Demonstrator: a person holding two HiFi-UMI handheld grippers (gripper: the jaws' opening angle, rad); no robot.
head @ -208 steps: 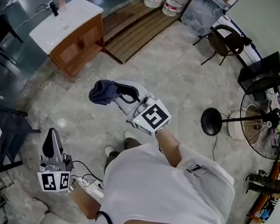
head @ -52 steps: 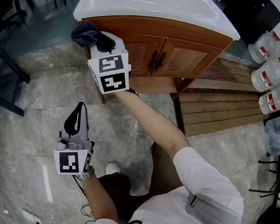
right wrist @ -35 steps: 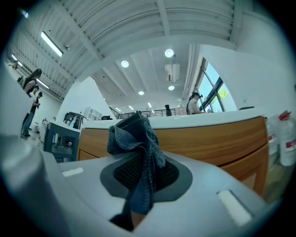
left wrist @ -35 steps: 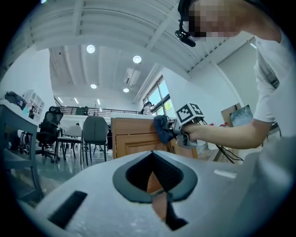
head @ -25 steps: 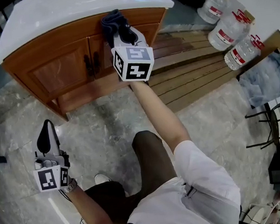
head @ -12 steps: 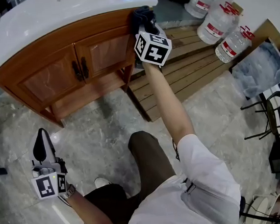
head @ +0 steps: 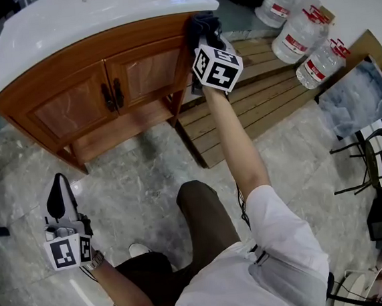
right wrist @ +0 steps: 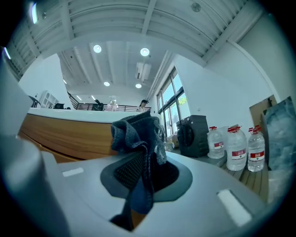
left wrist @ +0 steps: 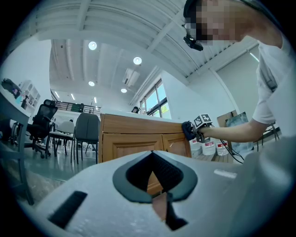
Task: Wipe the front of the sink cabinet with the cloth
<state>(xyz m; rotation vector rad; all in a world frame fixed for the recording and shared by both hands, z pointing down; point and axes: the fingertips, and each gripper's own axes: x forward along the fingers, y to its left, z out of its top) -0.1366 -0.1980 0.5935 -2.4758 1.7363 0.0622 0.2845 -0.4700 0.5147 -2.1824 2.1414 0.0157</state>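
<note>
Dark blue cloth (head: 203, 25) is clamped in our right gripper (head: 201, 39), held against the upper right corner of the wooden sink cabinet (head: 72, 103) front and hiding that corner. At lower left, our left gripper (head: 59, 195) has its jaws together, empty. Red labels on the water bottles (head: 300, 34), upper right, are too small to read.

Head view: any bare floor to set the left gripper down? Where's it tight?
Bare marble floor between the sink cabinet and the person's legs. The white sink top shows mostly bare too. Tight at the right: wooden pallet, water jugs, chair.
</note>
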